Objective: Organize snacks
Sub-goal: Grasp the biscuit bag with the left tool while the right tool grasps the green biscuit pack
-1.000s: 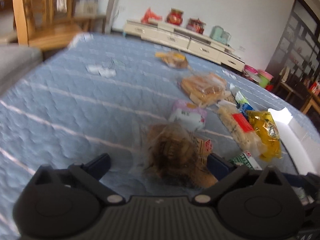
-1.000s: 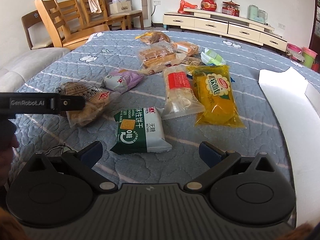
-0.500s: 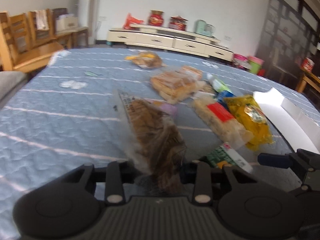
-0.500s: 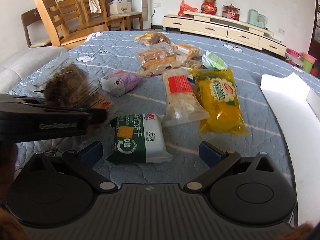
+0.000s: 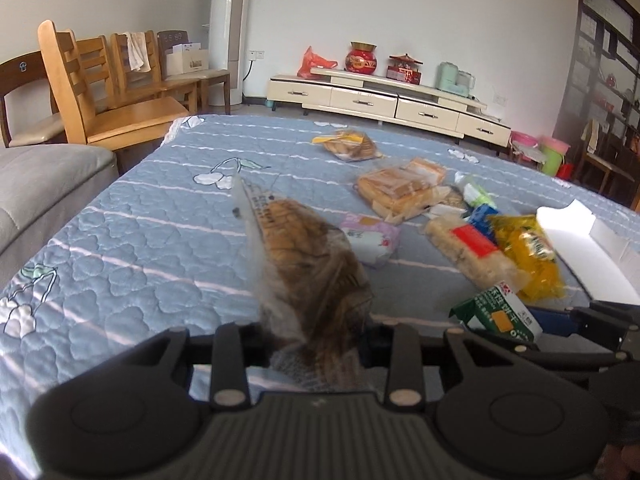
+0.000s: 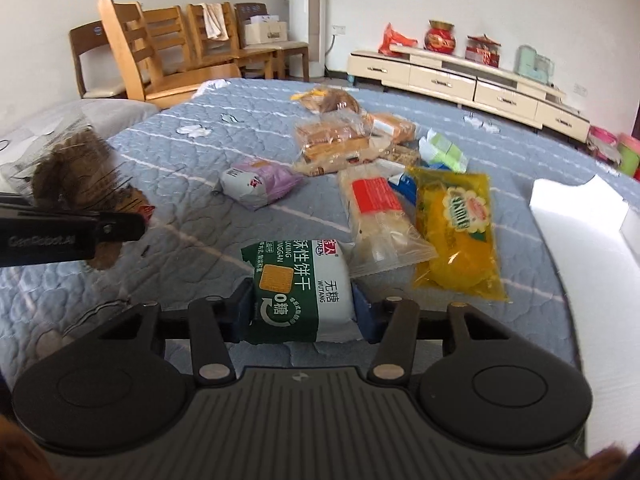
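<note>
The left gripper (image 5: 316,340) is clamped on a clear bag of brown snacks (image 5: 308,264), and the bag stands up from the fingers, tilted, above the blue quilted cover (image 5: 152,248). In the right wrist view this same bag (image 6: 76,176) hangs at 9 o'clock, clear of the cover.

The right gripper (image 6: 304,308) has its 2 blue fingers (image 6: 362,316) pressed on both sides of a green and white biscuit pack (image 6: 300,288) (the print shows a square cracker and "0"). Whether the pack is lifted or rests on the cover, I cannot tell.

The other snacks lie on the cover ahead of the right gripper. A long clear pack with a red label (image 6: 380,216) is at 12 o'clock, and a yellow bag (image 6: 456,228) lies just beside it toward 1 o'clock, touching it. A small purple and white packet (image 6: 260,182) is at 11 o'clock, apart from these. Further, at 12 o'clock, a clear bag of golden bread slices (image 6: 336,140) lies, and a green and white packet (image 6: 444,150) is near it. A white box (image 6: 580,216) sits at 2 o'clock at the cover's edge.
</note>
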